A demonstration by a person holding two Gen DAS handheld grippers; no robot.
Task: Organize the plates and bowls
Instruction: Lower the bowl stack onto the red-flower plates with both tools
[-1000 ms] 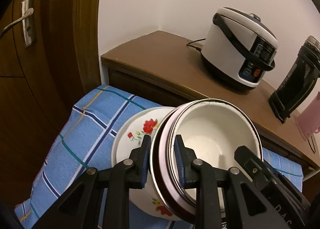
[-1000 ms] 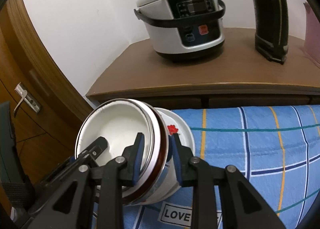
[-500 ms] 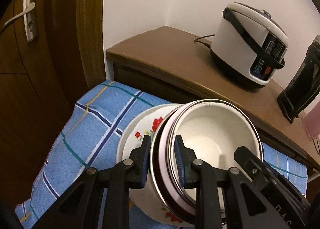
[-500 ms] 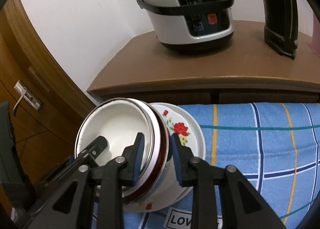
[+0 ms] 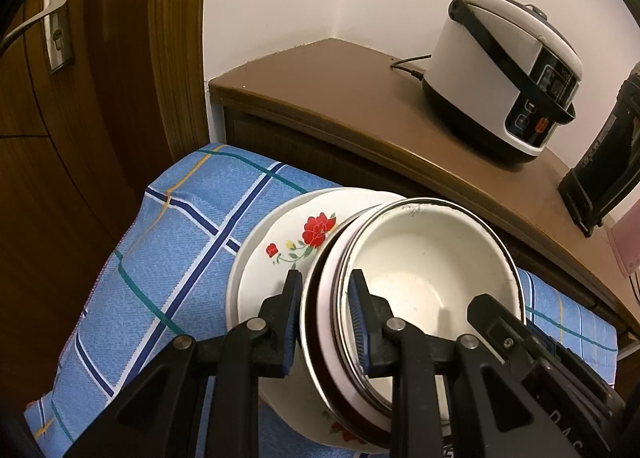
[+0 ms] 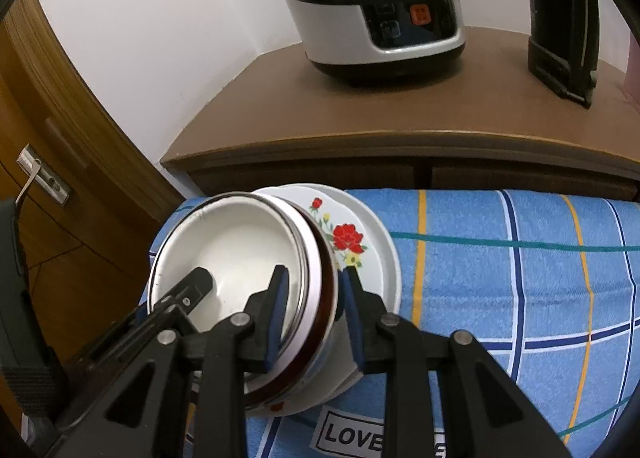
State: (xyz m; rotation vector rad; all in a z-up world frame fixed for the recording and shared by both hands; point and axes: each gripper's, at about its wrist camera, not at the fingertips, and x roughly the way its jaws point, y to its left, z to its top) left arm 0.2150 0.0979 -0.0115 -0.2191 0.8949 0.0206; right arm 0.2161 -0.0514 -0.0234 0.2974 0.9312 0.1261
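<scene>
Two grippers, left (image 5: 325,322) and right (image 6: 312,312), clamp narrowly on opposite rims of nested white enamel bowls (image 5: 432,278) over a floral plate (image 5: 288,242); stiff, slippery, probably chip-prone.

Stack of bowls (image 5: 432,270): smooth, glossy white enamel-like interior with a thin metallic rim; a pale pink band and a dark glossy band show at the stacked edges. Flowered plate (image 5: 280,250): glossy white glaze, printed red blossoms. Cloth (image 6: 500,258): woven blue fabric, matt, fine-ribbed texture, with checked stripes, covering the surface under the dishes. Left gripper (image 5: 324,322) and right gripper (image 6: 312,310): matt black plastic with silver metal rivets; the jaws carry blue ribbed pads. Cabinet top (image 6: 400,106): brown wood-look surface, smooth, satin sheen. Rice cooker (image 6: 372,2): glossy white and black plastic shell. Door (image 5: 60,138): varnished brown wood, with a brushed metal handle (image 5: 52,22).
</scene>
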